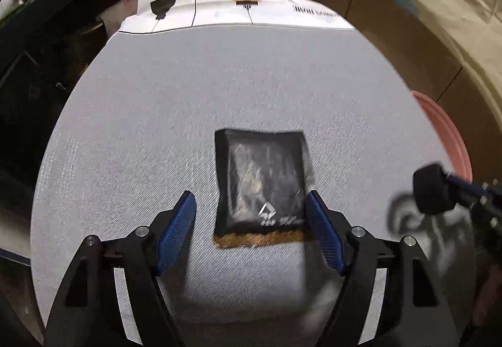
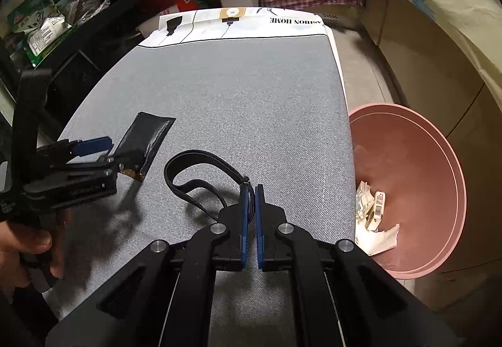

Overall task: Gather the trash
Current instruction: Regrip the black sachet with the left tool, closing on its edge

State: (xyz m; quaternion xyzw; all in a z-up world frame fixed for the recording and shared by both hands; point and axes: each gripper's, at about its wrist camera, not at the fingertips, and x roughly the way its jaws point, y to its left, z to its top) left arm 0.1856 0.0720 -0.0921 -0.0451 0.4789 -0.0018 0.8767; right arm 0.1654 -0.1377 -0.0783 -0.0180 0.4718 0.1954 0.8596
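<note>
Now we take the grey cloth-covered table (image 2: 251, 102) as our landmark. Near its left edge lies a black sachet (image 1: 260, 183), flat on the cloth, gold strip toward us. Our left gripper (image 1: 251, 205) stands wide around the sachet's near end; the right blue pad sits just beside the sachet's edge, the left pad well clear of it, and neither presses on it. Our right gripper (image 2: 251, 190), toward the table's near right part, is pinched narrow on the end of a black strap (image 2: 200, 171), whose loop curls over the cloth to the left. Beyond both, the table's middle and far stretch are bare up to the white printed border (image 2: 238, 23). Just off the table's right edge sits a pink bin (image 2: 417, 158) with crumpled paper (image 2: 373, 221) inside. A hand (image 2: 28, 246) grips the left tool's handle at the table's near left corner.
</note>
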